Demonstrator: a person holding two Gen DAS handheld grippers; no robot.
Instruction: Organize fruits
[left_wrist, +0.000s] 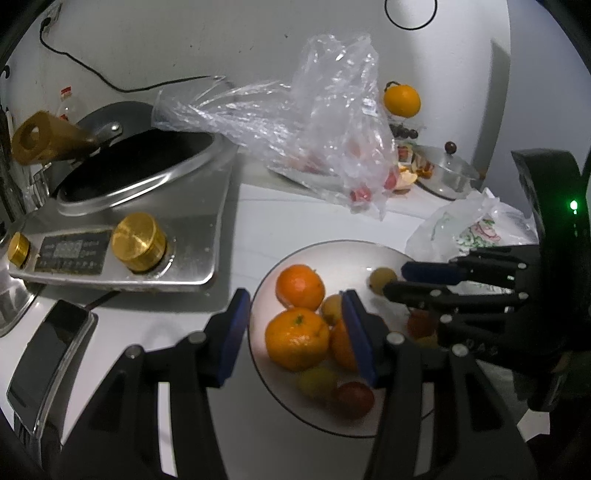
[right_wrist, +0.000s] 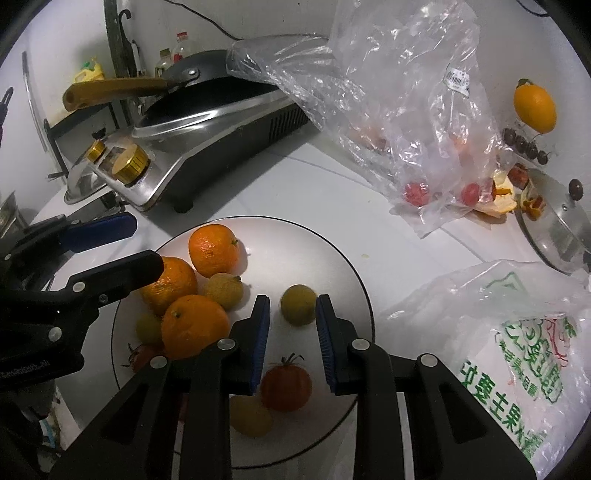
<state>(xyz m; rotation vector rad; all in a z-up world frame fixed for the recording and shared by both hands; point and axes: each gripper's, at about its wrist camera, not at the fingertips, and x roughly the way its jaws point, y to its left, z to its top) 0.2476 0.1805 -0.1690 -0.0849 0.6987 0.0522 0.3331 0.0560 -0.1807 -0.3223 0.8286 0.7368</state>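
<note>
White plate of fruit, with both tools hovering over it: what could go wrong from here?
The left tool hangs with one finger beside the round orange mandarins piled near the rim of the white plate; a nudge could roll one onto the counter. The right tool, jaws narrow, sits over the small red tomato, which might bruise or squirt aside if pinched.

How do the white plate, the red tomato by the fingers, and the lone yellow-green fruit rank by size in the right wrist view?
1. White plate, by far the largest.
2. Red tomato.
3. Yellow-green fruit, though the tomato sits nearer the camera, so this gap is unsure.
</note>
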